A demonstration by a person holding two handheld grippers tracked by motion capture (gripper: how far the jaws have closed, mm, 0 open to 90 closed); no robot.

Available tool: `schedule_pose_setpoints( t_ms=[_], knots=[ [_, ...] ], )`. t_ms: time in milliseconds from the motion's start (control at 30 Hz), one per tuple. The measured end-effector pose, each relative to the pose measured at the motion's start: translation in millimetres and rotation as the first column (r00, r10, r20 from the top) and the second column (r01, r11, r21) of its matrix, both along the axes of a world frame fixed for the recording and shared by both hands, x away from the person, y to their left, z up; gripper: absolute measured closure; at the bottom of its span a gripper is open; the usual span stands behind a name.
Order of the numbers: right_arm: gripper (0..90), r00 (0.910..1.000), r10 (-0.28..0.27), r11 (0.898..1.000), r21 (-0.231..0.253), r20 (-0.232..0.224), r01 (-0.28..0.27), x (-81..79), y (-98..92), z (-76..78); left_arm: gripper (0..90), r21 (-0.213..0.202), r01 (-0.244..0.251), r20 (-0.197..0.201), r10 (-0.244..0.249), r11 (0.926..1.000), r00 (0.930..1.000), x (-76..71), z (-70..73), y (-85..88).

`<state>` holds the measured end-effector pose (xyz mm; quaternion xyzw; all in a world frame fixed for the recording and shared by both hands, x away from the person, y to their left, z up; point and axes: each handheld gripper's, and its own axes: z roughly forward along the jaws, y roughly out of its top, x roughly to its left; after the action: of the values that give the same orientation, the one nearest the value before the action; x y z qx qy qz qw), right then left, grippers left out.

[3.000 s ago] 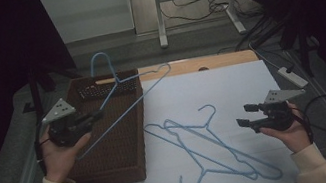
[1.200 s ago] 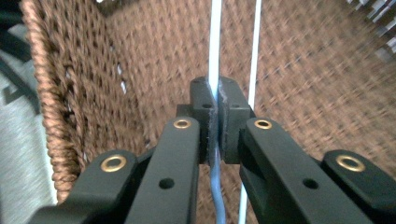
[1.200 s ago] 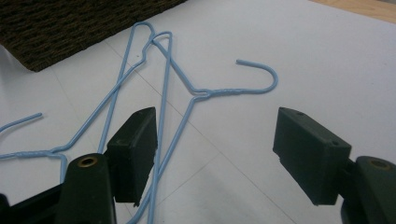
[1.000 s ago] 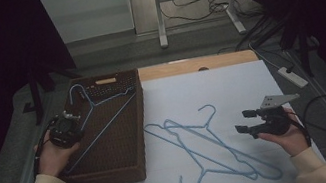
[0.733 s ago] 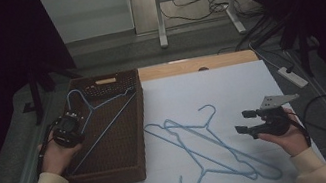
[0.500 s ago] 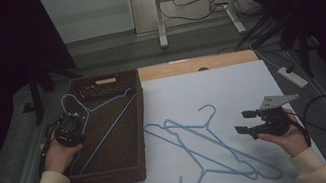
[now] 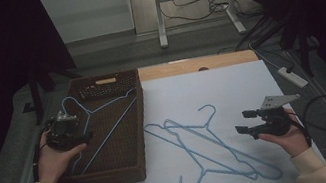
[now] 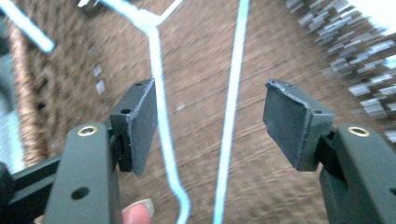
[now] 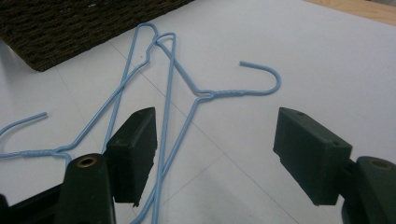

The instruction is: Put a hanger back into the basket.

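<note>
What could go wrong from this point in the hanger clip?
The left gripper, jaws just opened, hangs right over the hanger in the basket, so lifting away might snag its wire. The two hangers on the table lie crossed; the open right gripper may drag both when it takes one.

A white power strip (image 7: 292, 77) lies right of the table, cables (image 7: 197, 7) behind

Cream sleeves cover both forearms at the bottom of the high view. Each claw is black, with flat dark pads and brass-ringed screw holes. The right claw (image 7: 249, 120) carries a grey three-cornered plate and trails a black cable.
</note>
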<state>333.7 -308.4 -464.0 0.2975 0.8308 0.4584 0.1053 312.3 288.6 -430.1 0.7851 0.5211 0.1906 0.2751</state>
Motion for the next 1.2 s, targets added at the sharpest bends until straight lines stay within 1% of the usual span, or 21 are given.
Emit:
schedule_pose_setpoints(
  t_ms=[33, 100, 233, 267, 300, 333, 367, 400, 500, 533, 600, 733, 800, 833, 867, 933, 1033, 1200],
  knots=[
    [31.2, 1.0, -0.001, 1.0, 0.001, 0.0, 0.001, 0.0, 0.0, 0.1, 36.5, -0.031, 0.017, 0.026, -0.016, 0.9994, 0.9995, -4.8, 3.2, -1.5],
    [31.2, 1.0, -0.003, 1.0, -0.001, 0.002, 0.003, 0.0, -0.4, 0.3, 36.3, -0.065, 0.038, 0.064, -0.034, 0.9972, 0.9974, -11.6, 6.9, -4.4],
    [31.2, 0.9999, -0.007, 1.0, -0.01, 0.01, 0.007, -0.8, -0.6, 0.7, 36.0, -0.112, 0.101, 0.142, -0.085, 0.9886, 0.9862, -26.4, 12.4, -14.9],
    [31.2, 0.9999, -0.007, 1.0, -0.013, 0.011, 0.007, -1.2, -0.4, 0.9, 35.9, -0.12, 0.123, 0.159, -0.104, 0.9851, 0.9818, -29.9, 13.4, -18.2],
    [31.1, 0.9999, -0.008, 1.0, -0.019, 0.015, 0.009, -2.0, 0.0, 1.3, 35.8, -0.124, 0.135, 0.17, -0.113, 0.9831, 0.9789, -31.9, 14.0, -20.0],
    [31.2, 0.9998, -0.008, 1.0, -0.019, 0.016, 0.008, -2.3, 0.3, 1.3, 35.8, -0.138, 0.148, 0.185, -0.121, 0.9793, 0.9752, -34.3, 14.3, -22.4],
    [31.2, 0.9998, -0.006, 1.0, -0.024, 0.019, 0.007, -2.7, 0.7, 1.5, 35.7, -0.151, 0.159, 0.193, -0.129, 0.9757, 0.9728, -36.0, 14.4, -23.8],
    [31.1, 0.9998, -0.006, 1.0, -0.024, 0.019, 0.007, -3.1, 1.3, 1.4, 35.7, -0.167, 0.174, 0.202, -0.139, 0.9704, 0.9694, -38.1, 14.3, -26.0],
    [30.7, 0.9997, -0.006, 0.999, -0.042, 0.024, 0.007, -4.0, 3.1, 1.1, 35.4, -0.194, 0.22, 0.216, -0.177, 0.956, 0.96, -43.8, 12.4, -34.0],
    [30.7, 0.9997, -0.006, 0.999, -0.048, 0.024, 0.007, -3.9, 3.8, 0.9, 35.3, -0.197, 0.226, 0.22, -0.181, 0.9541, 0.9585, -45.0, 11.9, -35.6],
    [30.6, 0.9997, -0.007, 0.999, -0.053, 0.024, 0.008, -3.9, 4.8, 0.4, 35.3, -0.21, 0.241, 0.228, -0.192, 0.9476, 0.9546, -47.7, 10.8, -39.0],
    [30.4, 0.9997, -0.003, 0.998, -0.07, 0.023, 0.004, -4.9, 6.7, -0.5, 35.3, -0.237, 0.276, 0.251, -0.216, 0.9317, 0.9437, -53.7, 6.3, -46.6],
    [30.3, 0.9997, 0.0, 0.997, -0.079, 0.025, 0.002, -5.8, 8.1, -0.9, 35.2, -0.247, 0.286, 0.252, -0.224, 0.9257, 0.9415, -54.9, 3.8, -49.7],
    [30.3, 0.9997, 0.0, 0.997, -0.079, 0.025, 0.002, -5.8, 8.1, -0.9, 35.2, -0.247, 0.286, 0.252, -0.224, 0.9257, 0.9415, -54.9, 3.8, -49.7],
    [30.3, 0.9997, 0.002, 0.997, -0.082, 0.026, 0.0, -6.1, 8.5, -0.9, 35.2, -0.249, 0.291, 0.252, -0.229, 0.9236, 0.9405, -54.9, 1.6, -52.8],
    [30.2, 0.9997, 0.005, 0.997, -0.081, 0.026, -0.003, -6.6, 9.2, -1.1, 35.2, -0.243, 0.297, 0.252, -0.236, 0.9234, 0.9387, -55.2, 0.2, -56.1],
    [30.3, 0.9997, 0.004, 0.997, -0.081, 0.024, -0.002, -7.2, 8.9, -1.8, 35.2, -0.252, 0.302, 0.257, -0.238, 0.9193, 0.9367, -56.0, -1.5, -58.8],
    [30.3, 0.9996, 0.009, 0.996, -0.091, 0.029, -0.006, -10.2, 11.0, -2.0, 35.2, -0.246, 0.308, 0.258, -0.244, 0.919, 0.9348, -57.0, -3.6, -61.9]
  ],
)
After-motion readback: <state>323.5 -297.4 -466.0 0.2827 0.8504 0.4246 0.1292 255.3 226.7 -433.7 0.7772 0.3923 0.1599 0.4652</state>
